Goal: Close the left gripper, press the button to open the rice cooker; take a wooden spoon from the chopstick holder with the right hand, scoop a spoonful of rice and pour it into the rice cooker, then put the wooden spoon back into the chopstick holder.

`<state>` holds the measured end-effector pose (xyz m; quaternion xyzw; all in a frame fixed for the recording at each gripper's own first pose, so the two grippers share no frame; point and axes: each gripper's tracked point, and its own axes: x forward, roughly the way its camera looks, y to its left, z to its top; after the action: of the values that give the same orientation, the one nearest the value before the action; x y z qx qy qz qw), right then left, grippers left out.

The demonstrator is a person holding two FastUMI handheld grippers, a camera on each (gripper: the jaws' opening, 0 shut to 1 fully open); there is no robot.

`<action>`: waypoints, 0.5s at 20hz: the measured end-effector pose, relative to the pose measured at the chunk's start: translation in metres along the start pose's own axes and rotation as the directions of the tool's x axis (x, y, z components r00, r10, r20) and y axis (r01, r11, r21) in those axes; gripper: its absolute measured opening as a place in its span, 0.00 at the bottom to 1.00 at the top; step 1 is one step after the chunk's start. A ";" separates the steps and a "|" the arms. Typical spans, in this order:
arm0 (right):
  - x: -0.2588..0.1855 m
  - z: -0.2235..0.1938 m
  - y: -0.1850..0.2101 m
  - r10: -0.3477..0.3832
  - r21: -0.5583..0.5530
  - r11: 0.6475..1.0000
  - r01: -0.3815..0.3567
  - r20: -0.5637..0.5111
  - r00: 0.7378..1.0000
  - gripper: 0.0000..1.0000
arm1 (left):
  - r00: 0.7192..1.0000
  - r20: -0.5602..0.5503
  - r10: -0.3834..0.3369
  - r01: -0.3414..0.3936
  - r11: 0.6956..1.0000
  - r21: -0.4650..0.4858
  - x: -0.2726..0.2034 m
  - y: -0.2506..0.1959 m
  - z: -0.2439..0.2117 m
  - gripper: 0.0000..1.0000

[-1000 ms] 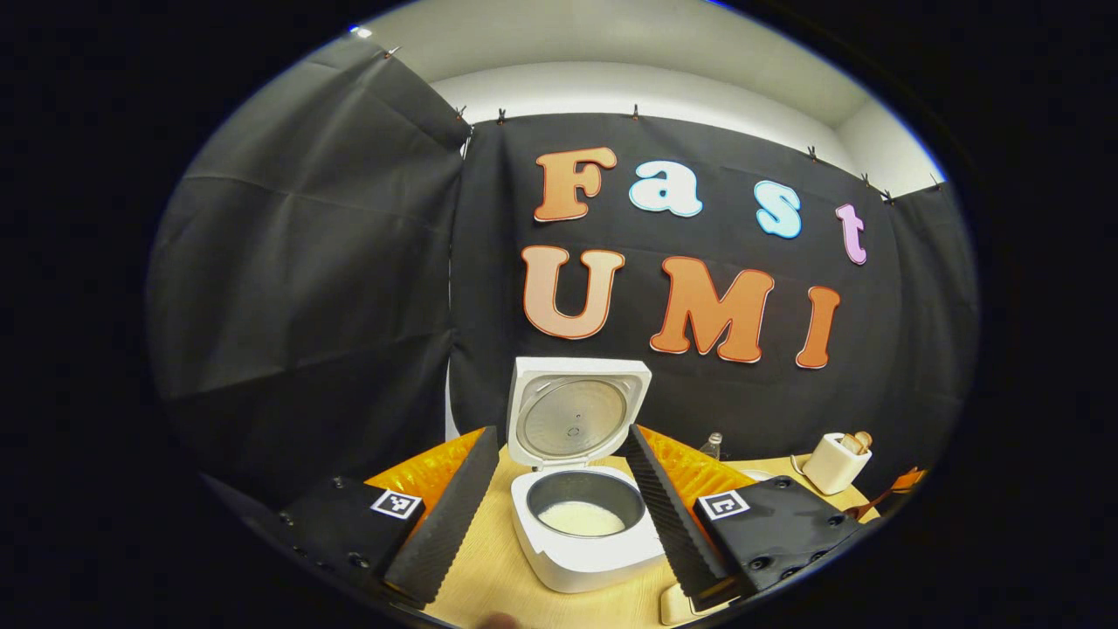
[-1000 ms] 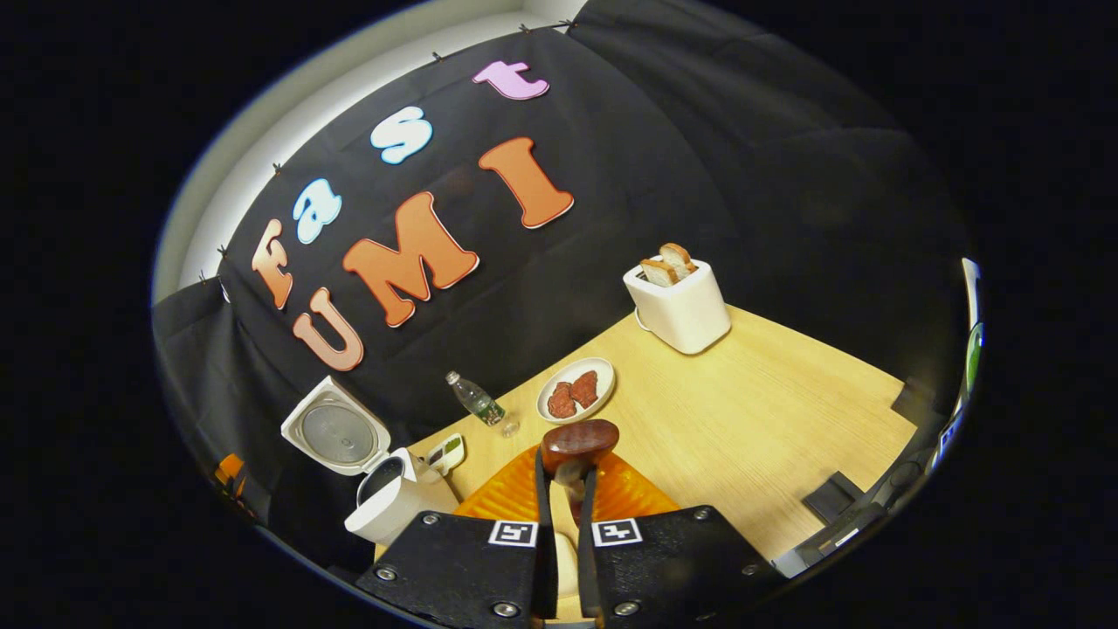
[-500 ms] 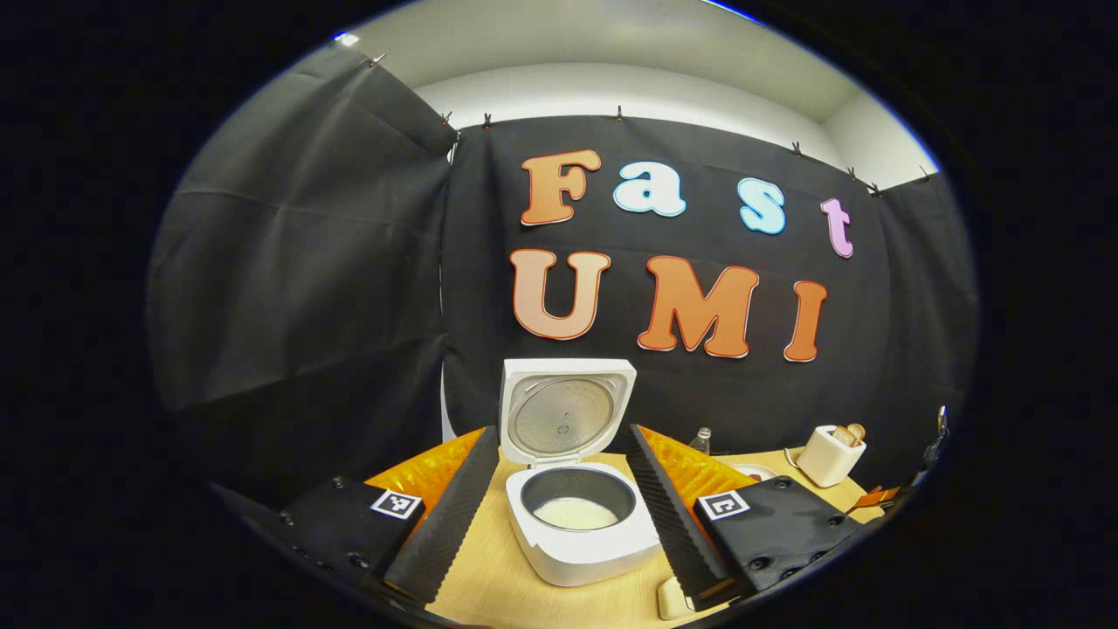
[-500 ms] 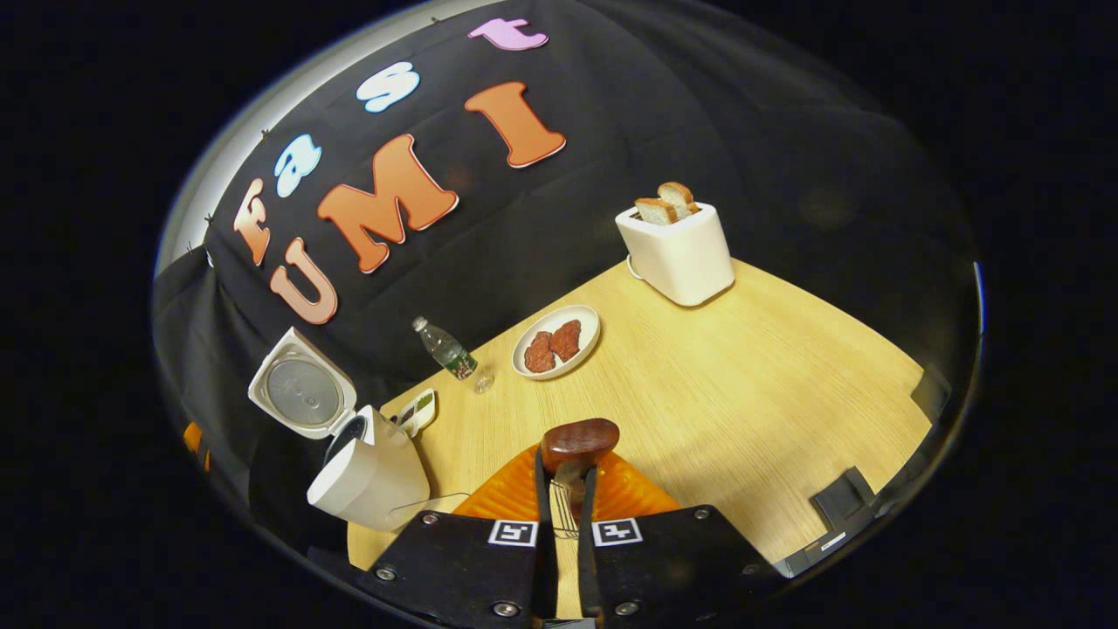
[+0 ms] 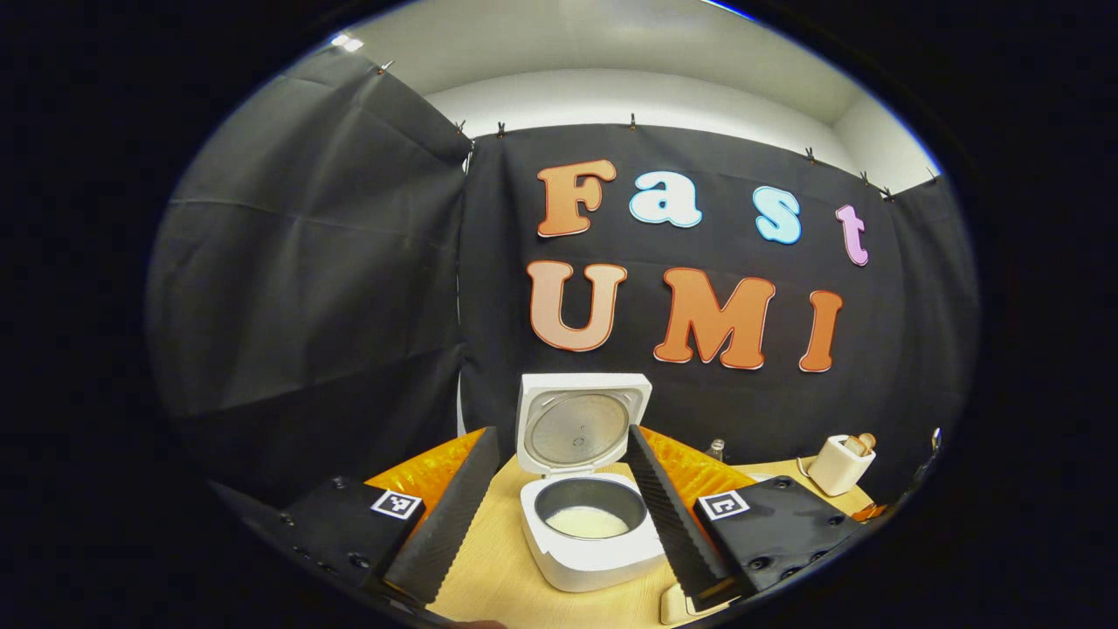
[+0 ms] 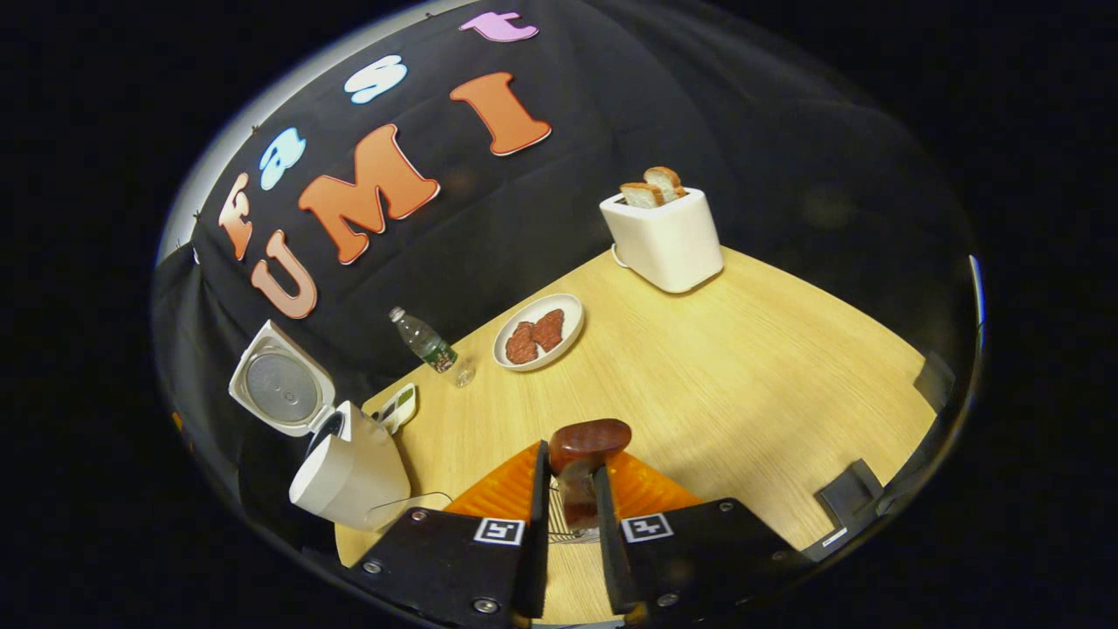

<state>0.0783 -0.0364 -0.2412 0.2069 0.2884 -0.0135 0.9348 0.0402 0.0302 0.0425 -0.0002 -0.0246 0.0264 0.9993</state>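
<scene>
The white rice cooker (image 5: 594,542) stands open on the wooden table, lid (image 5: 581,424) upright, with white rice in its pot. My left gripper (image 5: 561,434) is open, and its fingers flank the cooker from in front without touching it. In the right gripper view the cooker (image 6: 349,476) is at the lower left. The dark wooden spoon (image 6: 590,437) stands upright between the fingers of my right gripper (image 6: 572,463), its handle going down into the wire chopstick holder (image 6: 559,524). The fingers stand slightly apart, with a gap beside the handle.
A white toaster (image 6: 664,240) with bread sits at the table's back, with a plate of meat patties (image 6: 537,332) and a small water bottle (image 6: 424,341) in front of it. A small white dish (image 6: 397,406) lies beside the cooker. The table's (image 6: 742,376) right half is bare wood.
My right gripper has come down toward the table with the spoon, and its fingers have parted a little around the handle. The left gripper has only drifted slightly.
</scene>
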 end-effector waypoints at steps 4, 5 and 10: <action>-0.031 0.002 -0.008 -0.058 -0.094 0.994 0.063 0.052 0.997 0.68 | 0.999 0.038 0.001 -0.002 0.999 0.039 0.028 0.002 0.033 0.99; -0.040 0.007 -0.011 -0.079 -0.120 0.989 0.088 0.079 0.994 0.82 | 0.999 0.042 -0.005 0.003 0.999 0.040 0.038 -0.001 0.041 0.99; -0.086 0.031 -0.009 -0.120 -0.168 0.974 0.150 0.178 0.977 0.95 | 0.999 0.024 -0.026 0.024 0.999 0.046 0.095 -0.019 0.062 0.99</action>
<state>0.0223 -0.0646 -0.1744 0.0992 0.2226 -0.0684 0.9674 0.1326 0.0166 0.1088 0.0231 -0.0361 0.0145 0.9990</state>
